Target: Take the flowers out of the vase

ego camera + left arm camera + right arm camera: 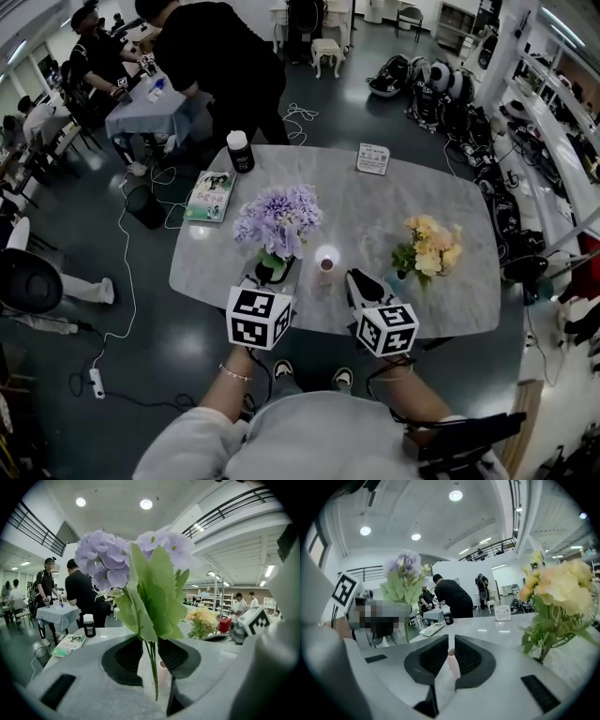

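As a person is working two handheld grippers over a marble table (375, 202), the head view is showing the job nearly finished: the small vase (326, 262) is standing empty near the front edge, the yellow bouquet (431, 246) is resting on the tabletop to its right, and the purple hydrangea bunch (278, 217) is riding clear of the vase in the left gripper (272, 270). In the left gripper view, the jaws are clamping the bunch's green stems (153, 677), whose cut ends are hanging free. In the right gripper view, the right gripper (450, 645) is holding nothing, its jaws drawn almost together, the vase showing beyond the slit. By these pictures, only setting the hydrangeas down is remaining.
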`<state>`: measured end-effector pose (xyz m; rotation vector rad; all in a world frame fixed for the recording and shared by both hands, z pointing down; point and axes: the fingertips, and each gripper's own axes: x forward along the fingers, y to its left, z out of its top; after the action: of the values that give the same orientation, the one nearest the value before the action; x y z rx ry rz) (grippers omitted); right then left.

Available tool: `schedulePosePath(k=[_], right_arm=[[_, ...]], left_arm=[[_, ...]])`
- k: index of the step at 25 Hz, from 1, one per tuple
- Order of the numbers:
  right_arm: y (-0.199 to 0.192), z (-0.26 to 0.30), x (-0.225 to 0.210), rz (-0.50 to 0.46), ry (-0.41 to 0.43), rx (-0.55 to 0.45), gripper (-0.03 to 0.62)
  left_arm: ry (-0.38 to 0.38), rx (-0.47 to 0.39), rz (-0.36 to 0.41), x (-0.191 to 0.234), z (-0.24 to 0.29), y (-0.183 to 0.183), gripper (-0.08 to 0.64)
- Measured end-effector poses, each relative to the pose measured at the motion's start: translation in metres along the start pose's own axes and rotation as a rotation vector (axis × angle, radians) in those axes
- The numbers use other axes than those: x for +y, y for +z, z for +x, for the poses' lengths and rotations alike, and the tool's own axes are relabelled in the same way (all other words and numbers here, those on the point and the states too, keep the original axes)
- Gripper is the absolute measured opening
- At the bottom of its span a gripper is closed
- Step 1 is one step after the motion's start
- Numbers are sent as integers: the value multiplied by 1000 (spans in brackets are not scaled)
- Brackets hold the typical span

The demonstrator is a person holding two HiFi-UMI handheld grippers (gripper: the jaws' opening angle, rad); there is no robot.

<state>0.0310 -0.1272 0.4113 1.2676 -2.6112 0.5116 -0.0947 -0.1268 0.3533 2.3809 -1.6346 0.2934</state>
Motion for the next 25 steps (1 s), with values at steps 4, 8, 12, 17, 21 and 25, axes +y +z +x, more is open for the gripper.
schedulePosePath(k=[4, 8, 12, 17, 21, 25], right_arm=[[5, -4, -4, 85, -49, -23, 18], [4, -1, -6, 103, -77, -15, 18], [-3, 6, -7, 116, -102, -5, 17], [-12, 10, -20, 154, -163, 12, 14], [-20, 12, -32, 192, -224, 30, 12], [-33, 14, -44, 226, -285, 45, 12]], left_arm=[[22, 37, -23, 6, -8, -22, 106], [37, 63, -31, 15, -11, -34, 106], [56, 89, -38, 31, -13, -47, 103], [59, 133, -50, 48, -4, -62, 100], [48, 184, -64, 63, 7, -77, 98], [37, 233, -79, 78, 26, -96, 97]])
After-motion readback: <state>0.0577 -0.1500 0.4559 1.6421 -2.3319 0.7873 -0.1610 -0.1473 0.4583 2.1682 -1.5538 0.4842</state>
